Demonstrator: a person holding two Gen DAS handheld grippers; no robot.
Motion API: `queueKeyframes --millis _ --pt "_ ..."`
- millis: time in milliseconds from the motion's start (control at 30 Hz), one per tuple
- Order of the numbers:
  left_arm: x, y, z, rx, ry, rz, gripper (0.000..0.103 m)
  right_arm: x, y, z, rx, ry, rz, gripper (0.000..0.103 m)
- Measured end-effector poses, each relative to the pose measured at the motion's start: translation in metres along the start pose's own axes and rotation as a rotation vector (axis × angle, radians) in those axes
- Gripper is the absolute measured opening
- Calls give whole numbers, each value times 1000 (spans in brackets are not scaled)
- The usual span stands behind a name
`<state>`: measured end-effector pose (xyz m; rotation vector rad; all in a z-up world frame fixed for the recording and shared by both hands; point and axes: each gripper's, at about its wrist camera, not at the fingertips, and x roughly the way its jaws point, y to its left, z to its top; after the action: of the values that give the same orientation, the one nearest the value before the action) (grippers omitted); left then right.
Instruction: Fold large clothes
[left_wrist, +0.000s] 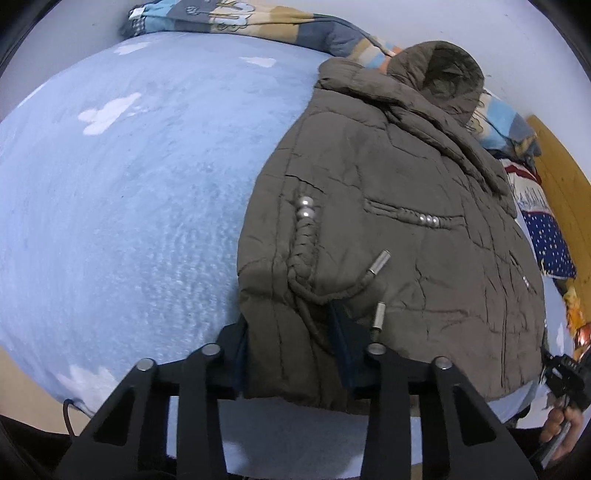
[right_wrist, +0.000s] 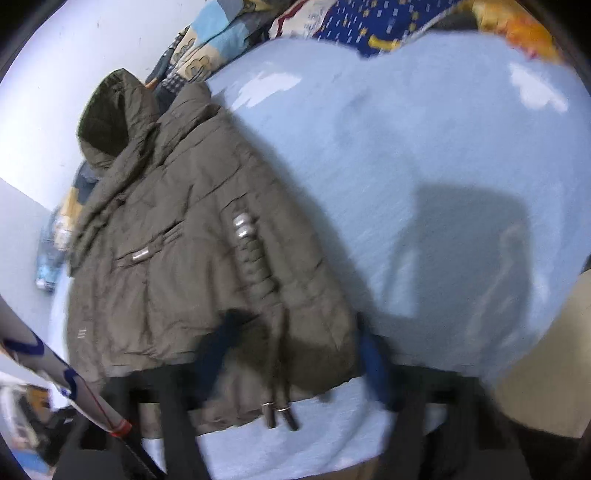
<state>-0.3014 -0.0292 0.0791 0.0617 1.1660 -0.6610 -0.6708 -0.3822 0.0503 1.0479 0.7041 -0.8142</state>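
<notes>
Pale blue fleecy bedding with white cloud shapes (left_wrist: 140, 192) covers the bed, and a white wall stands behind it. Along the far edge lies a rumpled patchwork quilt in blue, tan and grey (left_wrist: 229, 18), and toward one side a dark blue star-patterned cloth (left_wrist: 550, 243) sits beside a yellow wooden panel (left_wrist: 565, 177).

On the blanket lies the olive-brown padded hooded jacket (left_wrist: 399, 206), folded into a compact bundle with its hood (left_wrist: 439, 74) at the far end against the quilt. Braided trim with silver beads (left_wrist: 306, 218) runs down its near-left edge, and two drawcords with metal tips (left_wrist: 380, 314) trail over the hem.

From its own camera, the left gripper (left_wrist: 291, 336) has its dark blue pads set narrow on either side of the jacket's near-left hem corner, the fabric bunched between them. In its blurred view, the right gripper (right_wrist: 295, 347) straddles the near hem where the drawcords hang; whether its pads actually press the cloth cannot be told. A hand (left_wrist: 561, 424) holding the right gripper shows at the left camera's lower edge
</notes>
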Motion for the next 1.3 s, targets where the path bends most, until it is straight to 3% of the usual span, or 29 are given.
queueKeyframes --millis 33,100,467,600,633,700,833,1000,1167,1300 --pt "-2 -2 -1 12 -1 -1 32 -3 4 0 -26 -12 2 22" --pt "0 -6 1 28 0 -2 29 -8 9 -2 -63 -31 -17 17" --pt "-5 -16 -5 80 -11 19 28 -17 18 -4 -122 -81 -164 14" --pt "-16 -11 2 43 -68 47 33 -18 14 -4 -79 -69 -125 26" --pt "-22 -11 5 37 -102 68 33 -20 12 -4 -67 -73 -132 38" --pt "-33 -11 9 40 -171 114 34 -30 9 -4 -50 -111 -161 50" --pt "-54 -17 16 43 -267 137 36 -48 8 -3 -43 -207 -223 51" --pt "-58 -58 19 148 -282 107 39 -54 43 -6 -185 -273 -128 51" --pt "-44 -112 17 263 -236 48 39 -26 89 -20 -347 -187 -51 51" --pt "-56 -160 18 342 -237 -15 39 -6 101 -23 -372 -118 -33 51"
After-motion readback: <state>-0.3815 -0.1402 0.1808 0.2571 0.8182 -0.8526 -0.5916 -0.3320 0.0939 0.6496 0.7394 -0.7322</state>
